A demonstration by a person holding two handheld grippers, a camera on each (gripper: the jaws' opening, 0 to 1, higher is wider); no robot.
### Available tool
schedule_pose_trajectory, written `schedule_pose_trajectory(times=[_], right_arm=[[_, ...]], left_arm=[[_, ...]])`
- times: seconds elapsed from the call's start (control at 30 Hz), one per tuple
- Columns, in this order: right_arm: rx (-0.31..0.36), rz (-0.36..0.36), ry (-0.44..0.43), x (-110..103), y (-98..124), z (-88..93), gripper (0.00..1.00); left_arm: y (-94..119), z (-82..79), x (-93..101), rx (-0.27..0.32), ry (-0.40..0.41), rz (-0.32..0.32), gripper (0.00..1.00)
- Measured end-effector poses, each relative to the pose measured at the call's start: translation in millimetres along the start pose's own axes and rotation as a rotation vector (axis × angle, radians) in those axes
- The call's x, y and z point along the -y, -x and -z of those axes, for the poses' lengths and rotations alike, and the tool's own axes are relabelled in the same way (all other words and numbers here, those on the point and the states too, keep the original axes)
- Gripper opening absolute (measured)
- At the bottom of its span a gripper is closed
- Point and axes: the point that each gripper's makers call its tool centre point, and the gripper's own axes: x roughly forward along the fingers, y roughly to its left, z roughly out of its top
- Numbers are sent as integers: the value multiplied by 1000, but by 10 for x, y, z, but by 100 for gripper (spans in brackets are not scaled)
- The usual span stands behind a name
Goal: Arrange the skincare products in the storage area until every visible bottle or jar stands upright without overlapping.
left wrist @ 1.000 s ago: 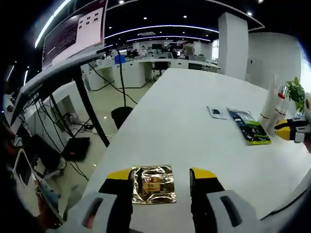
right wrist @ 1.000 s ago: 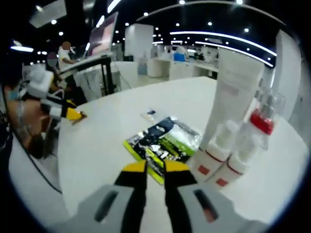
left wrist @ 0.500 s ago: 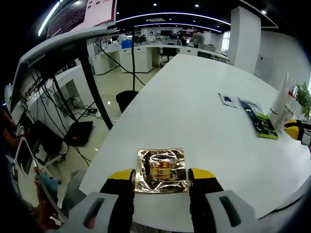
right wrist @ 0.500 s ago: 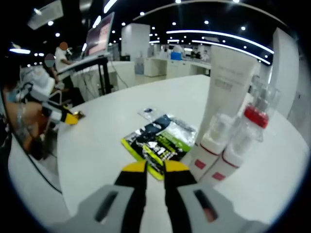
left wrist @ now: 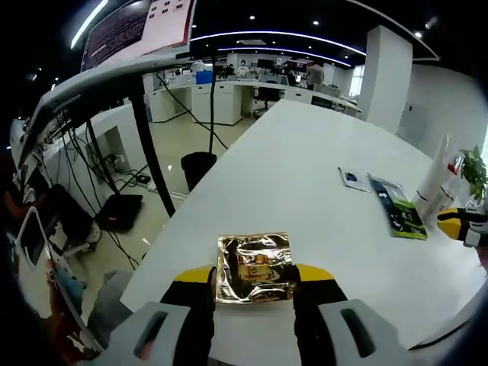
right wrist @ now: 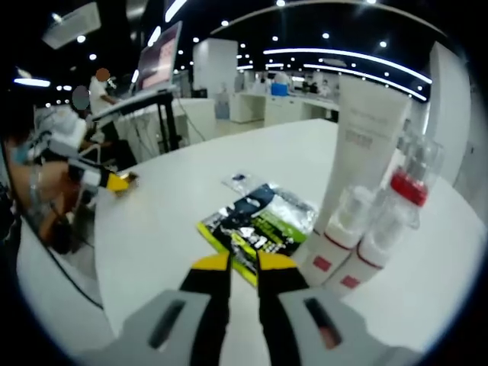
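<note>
A gold foil sachet (left wrist: 254,268) lies near the edge of the white table (left wrist: 305,152), and my left gripper (left wrist: 254,276) is shut on it, a jaw pressing each side. In the right gripper view, a tall white tube (right wrist: 366,145) stands upright. Two small white-capped bottles (right wrist: 335,236) with red labels and a clear bottle with a red band (right wrist: 412,187) stand beside it. A green and black sachet (right wrist: 259,225) lies flat just beyond my right gripper (right wrist: 242,263), which is shut with nothing in it. My left gripper (right wrist: 114,181) appears far off on the left.
A small flat sachet (right wrist: 238,181) lies behind the green one. In the left gripper view the tube (left wrist: 436,171), the green sachet (left wrist: 400,213) and a plant (left wrist: 474,168) sit at the far right. A black stand (left wrist: 145,137) and floor cables are left of the table.
My left jaws have drawn in against the gold sachet's sides, and that view has shifted slightly. The right gripper view has hardly moved, with the jaws still together.
</note>
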Motion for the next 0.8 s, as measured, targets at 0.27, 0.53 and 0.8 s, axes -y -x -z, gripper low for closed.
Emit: schedule_pose_trajectory(times=[0.27,0.53,0.8], right_arm=[[28,-125,-80,-231,-40,-172,12],[58,-300,-273,-571,-32,-417,16],[56,-323,-320,-633,-116,-487,16]], left_arm=[[31,-80,327,47,-24,99,41],[79,-79,899,60,-14,270,41],[118,-71,1282,66,-62,396,41]])
